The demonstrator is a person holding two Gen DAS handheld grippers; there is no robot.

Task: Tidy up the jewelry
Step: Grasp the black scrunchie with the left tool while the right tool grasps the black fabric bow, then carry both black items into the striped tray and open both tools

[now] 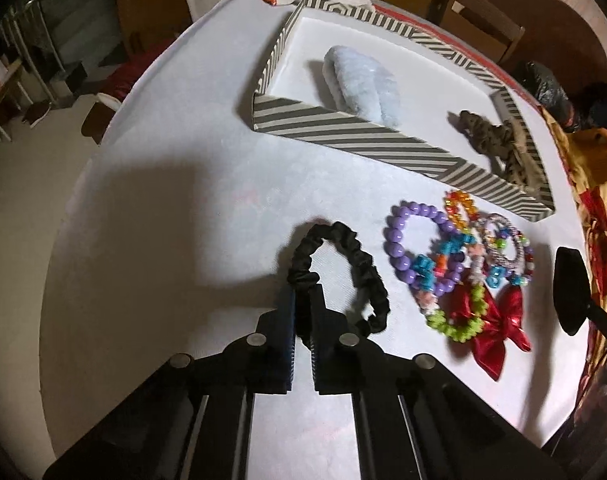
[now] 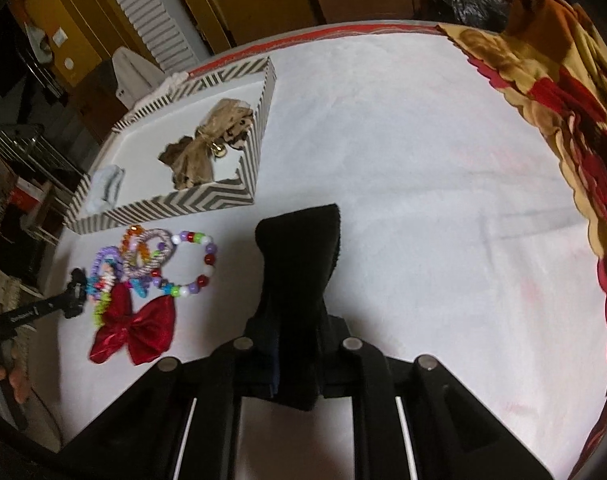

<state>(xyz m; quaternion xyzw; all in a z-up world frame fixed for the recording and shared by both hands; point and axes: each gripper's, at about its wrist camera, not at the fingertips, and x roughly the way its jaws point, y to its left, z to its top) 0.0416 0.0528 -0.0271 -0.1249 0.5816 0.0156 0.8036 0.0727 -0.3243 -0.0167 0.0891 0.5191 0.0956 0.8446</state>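
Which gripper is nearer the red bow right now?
Hard to call. The left gripper, shut on the black scrunchie, sits beside the red bow on one side; the right gripper, shut on a black cloth piece, sits on its other side.

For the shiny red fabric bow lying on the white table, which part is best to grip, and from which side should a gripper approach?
Grip the shiny red fabric bow at its narrow centre knot, coming from above with one finger on each side of the knot. The two lobes spread wide and lie flat, so only the pinched middle fits between fingers. A green beaded bracelet overlaps one lobe, so approaching from the bow's free outer side looks safer.
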